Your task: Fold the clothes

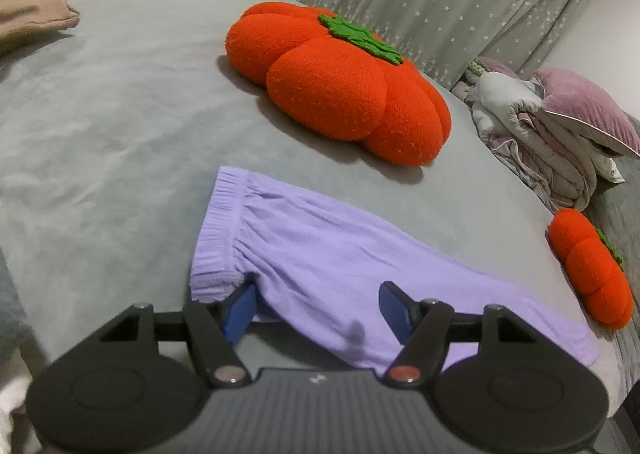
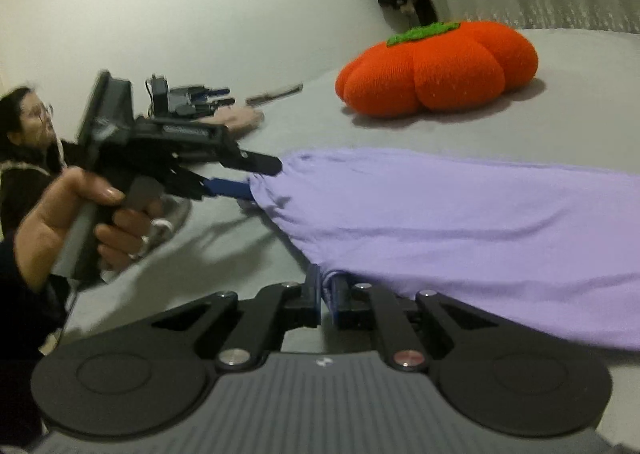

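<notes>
Lilac garment (image 1: 320, 254), laid flat on grey bed (image 1: 100, 134) near pumpkin cushion (image 1: 340, 82): hem pinched by right tool (image 2: 327, 294), waistband flanked by spread left tool (image 1: 316, 306); uneven fold is risked if cloth is dragged single-handed.
</notes>
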Demonstrator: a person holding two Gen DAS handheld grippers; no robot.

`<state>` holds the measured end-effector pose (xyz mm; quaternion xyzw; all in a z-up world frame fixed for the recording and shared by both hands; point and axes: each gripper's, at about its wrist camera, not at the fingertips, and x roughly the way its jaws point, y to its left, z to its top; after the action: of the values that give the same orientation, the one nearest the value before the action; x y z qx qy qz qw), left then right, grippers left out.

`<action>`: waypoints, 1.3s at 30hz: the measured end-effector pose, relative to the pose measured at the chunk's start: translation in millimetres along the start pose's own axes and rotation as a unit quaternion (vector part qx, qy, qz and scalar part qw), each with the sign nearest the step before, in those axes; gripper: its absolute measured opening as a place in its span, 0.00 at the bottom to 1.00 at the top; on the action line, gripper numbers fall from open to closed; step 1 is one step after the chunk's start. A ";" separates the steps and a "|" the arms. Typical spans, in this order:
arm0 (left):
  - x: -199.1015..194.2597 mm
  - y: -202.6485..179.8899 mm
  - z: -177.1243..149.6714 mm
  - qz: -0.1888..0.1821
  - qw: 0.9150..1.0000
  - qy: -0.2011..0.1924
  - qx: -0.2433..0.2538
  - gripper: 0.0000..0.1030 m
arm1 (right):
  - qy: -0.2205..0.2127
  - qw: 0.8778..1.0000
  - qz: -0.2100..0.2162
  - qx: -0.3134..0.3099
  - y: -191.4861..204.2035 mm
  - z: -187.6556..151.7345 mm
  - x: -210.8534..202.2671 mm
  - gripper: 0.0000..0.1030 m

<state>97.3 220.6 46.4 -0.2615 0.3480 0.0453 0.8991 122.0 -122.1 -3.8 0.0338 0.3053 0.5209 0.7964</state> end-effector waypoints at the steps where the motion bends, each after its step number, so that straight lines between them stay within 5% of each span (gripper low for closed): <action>1: -1.2 0.2 0.0 0.000 1.000 0.000 0.000 0.67 | 0.004 1.000 -0.002 -0.006 2.1 -1.8 0.3 0.09; 3: -4.5 0.8 0.1 0.000 1.000 -0.001 -0.001 0.67 | 0.031 0.999 -0.023 -0.018 2.8 -7.3 6.6 0.08; 12: -25.3 25.5 3.1 0.023 0.998 -0.025 -0.049 0.74 | 0.007 0.999 -0.018 0.038 -5.6 -8.9 0.1 0.08; 20: -16.4 40.6 -5.7 0.025 0.991 -0.023 -0.128 0.72 | -0.051 0.991 0.009 0.119 -21.3 -3.9 -20.0 0.06; 22: -13.6 44.8 -8.4 0.017 0.989 -0.030 -0.145 0.66 | -0.062 0.988 0.021 0.141 -25.6 -3.2 -23.0 0.06; 24: -6.8 49.1 -11.4 0.008 0.985 -0.028 -0.170 0.31 | -0.065 0.986 0.028 0.154 -28.0 -3.2 -25.6 0.06; 29: -2.2 60.0 -14.8 0.003 0.975 -0.036 -0.217 0.21 | -0.057 0.984 0.023 0.165 -33.3 -5.3 -26.7 0.06; 32: -11.4 58.5 -9.6 0.010 0.978 -0.056 -0.200 0.20 | -0.064 0.982 0.031 0.178 -35.5 -4.0 -29.4 0.06; 36: -19.3 37.9 1.0 0.051 0.993 -0.061 -0.082 0.20 | -0.061 0.982 0.035 0.178 -34.9 -2.6 -30.3 0.06; 39: -11.1 24.7 1.1 0.066 0.997 -0.025 0.001 0.20 | -0.044 0.982 0.035 0.180 -36.2 -5.1 -28.7 0.06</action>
<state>83.1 243.4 43.5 -0.2356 0.3417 0.1111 0.9030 140.9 -164.3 -8.4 0.2103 0.3571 0.4831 0.7712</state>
